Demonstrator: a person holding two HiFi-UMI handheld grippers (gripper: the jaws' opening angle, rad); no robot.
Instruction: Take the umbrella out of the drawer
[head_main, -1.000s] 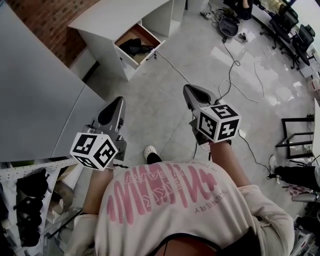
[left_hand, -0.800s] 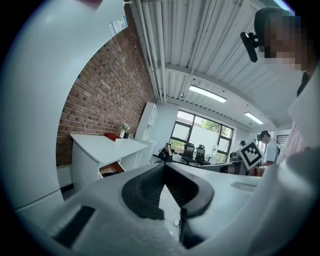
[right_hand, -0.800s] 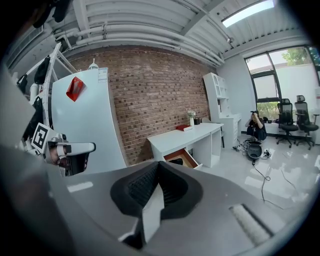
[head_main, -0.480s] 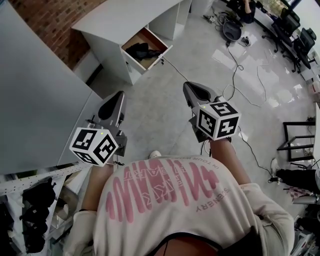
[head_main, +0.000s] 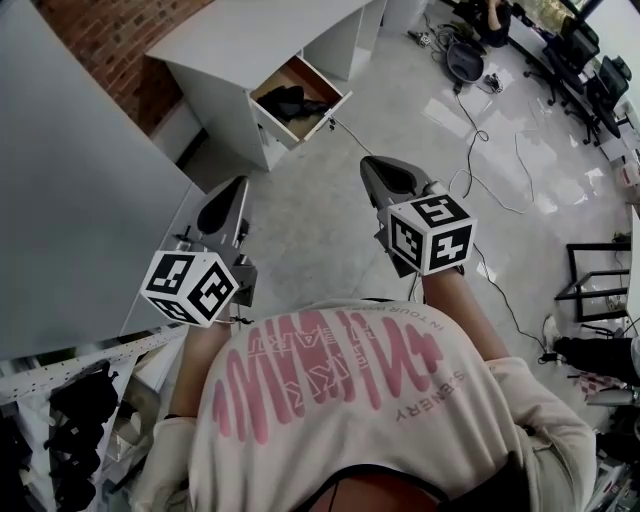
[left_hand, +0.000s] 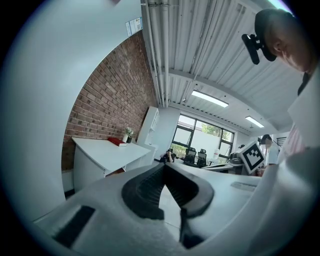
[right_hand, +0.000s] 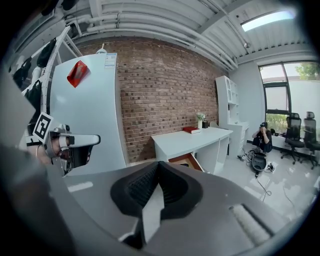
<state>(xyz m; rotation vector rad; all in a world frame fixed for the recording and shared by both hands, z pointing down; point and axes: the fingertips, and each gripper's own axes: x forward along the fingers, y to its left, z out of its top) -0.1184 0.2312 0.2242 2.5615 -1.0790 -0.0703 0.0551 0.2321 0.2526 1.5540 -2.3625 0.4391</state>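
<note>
The umbrella (head_main: 289, 101) is a black bundle lying in the open wooden drawer (head_main: 323, 84) of a white desk (head_main: 240, 35) at the top of the head view. My left gripper (head_main: 238, 184) and right gripper (head_main: 367, 163) are held in front of the person's chest, over the floor and well short of the drawer. In the left gripper view the left gripper (left_hand: 164, 165) has its jaw tips together with nothing between them. The right gripper (right_hand: 159, 163) is likewise shut and empty, and the drawer (right_hand: 183, 160) shows just past it under the desk (right_hand: 192, 141).
A tall grey panel (head_main: 70, 190) stands close on the left, with a rack of dark items (head_main: 70, 420) below it. Cables (head_main: 470, 130) trail over the tiled floor to the right. A red book (right_hand: 191, 130) lies on the desk. Office chairs (head_main: 590, 70) and a crouching person (right_hand: 262, 135) are far off.
Both grippers have moved forward toward the desk, still shut. The open drawer with the umbrella now sits lower and nearer in the head view.
</note>
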